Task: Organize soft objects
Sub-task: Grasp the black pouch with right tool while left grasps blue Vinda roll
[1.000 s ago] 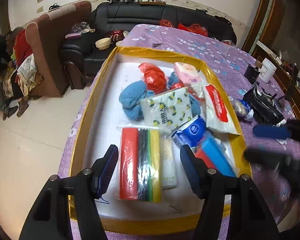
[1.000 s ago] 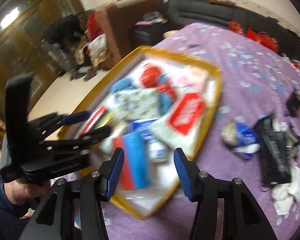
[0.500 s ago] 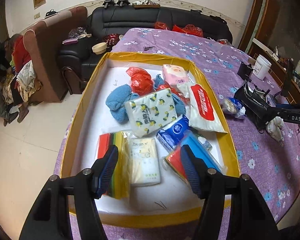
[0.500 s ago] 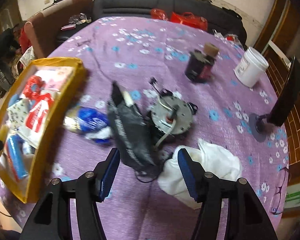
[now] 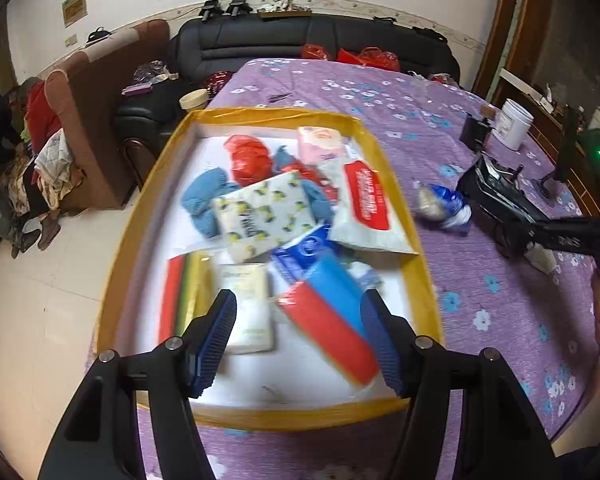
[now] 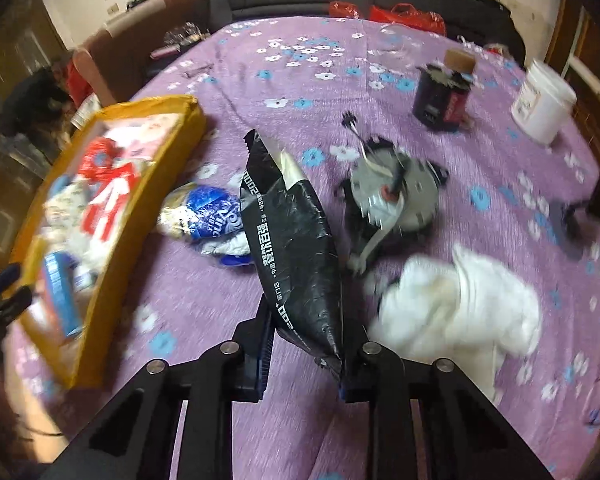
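A yellow-rimmed tray (image 5: 420, 264) on the purple table holds several soft packs: tissue packs, blue cloth, red bag, sponges. My left gripper (image 5: 300, 344) is open and empty above the tray's near end, over a red and blue pack (image 5: 328, 316). The tray also shows at the left of the right wrist view (image 6: 104, 300). My right gripper (image 6: 306, 344) has its jaws around the near end of a black foil bag (image 6: 292, 248) lying on the table. A blue and white crumpled bag (image 6: 204, 216) lies left of it, a white cloth (image 6: 460, 304) to the right.
A grey round device with wires (image 6: 392, 196), a dark bottle (image 6: 440, 92) and a white tub (image 6: 544, 104) stand on the table beyond the bag. A black sofa (image 5: 300, 48) and a brown armchair (image 5: 96, 112) stand past the table's far edge.
My right gripper swung from the tray to the table's middle and moved onto the black foil bag, jaws narrowing around it. My left gripper shifted right over the tray, still open.
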The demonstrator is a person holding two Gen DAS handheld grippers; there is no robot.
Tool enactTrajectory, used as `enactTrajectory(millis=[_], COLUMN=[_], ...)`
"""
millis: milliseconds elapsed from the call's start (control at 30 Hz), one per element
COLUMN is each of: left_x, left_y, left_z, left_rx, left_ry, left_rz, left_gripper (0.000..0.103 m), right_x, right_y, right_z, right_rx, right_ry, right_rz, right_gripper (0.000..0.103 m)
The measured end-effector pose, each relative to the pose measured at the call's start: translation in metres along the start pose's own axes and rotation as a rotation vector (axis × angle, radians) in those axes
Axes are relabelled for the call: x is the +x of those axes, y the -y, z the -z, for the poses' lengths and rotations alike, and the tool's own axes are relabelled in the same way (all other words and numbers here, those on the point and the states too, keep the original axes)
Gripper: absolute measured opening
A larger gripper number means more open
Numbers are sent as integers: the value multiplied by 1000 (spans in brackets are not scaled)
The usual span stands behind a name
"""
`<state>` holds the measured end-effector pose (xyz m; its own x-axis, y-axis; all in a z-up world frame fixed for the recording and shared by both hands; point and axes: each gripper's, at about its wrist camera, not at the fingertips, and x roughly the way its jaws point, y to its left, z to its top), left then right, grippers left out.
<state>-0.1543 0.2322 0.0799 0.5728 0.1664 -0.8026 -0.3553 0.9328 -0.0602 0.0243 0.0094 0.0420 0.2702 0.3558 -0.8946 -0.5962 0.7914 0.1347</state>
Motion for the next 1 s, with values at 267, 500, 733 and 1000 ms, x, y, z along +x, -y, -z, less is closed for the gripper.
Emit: enactTrajectory(millis=[267, 500, 733, 1000], left_x=[5, 22, 69, 127], left_y=[45, 91, 134, 150], left_z=[-11, -37, -68, -78], left_rx=[53, 55, -21, -64], left_ry=[9, -48, -189, -308], left_rz=[53, 198, 274, 88], left_gripper=[64, 80, 80, 80], right_x=[-46, -64, -100, -124], right_y=[50, 106, 122, 161], right_z=[79, 141, 157, 176], right_rx=[213, 398, 368, 383], right_ry=[-43, -65, 31, 89], right_rz=[-254, -169, -37, 32], right_gripper=[27, 43, 52, 58])
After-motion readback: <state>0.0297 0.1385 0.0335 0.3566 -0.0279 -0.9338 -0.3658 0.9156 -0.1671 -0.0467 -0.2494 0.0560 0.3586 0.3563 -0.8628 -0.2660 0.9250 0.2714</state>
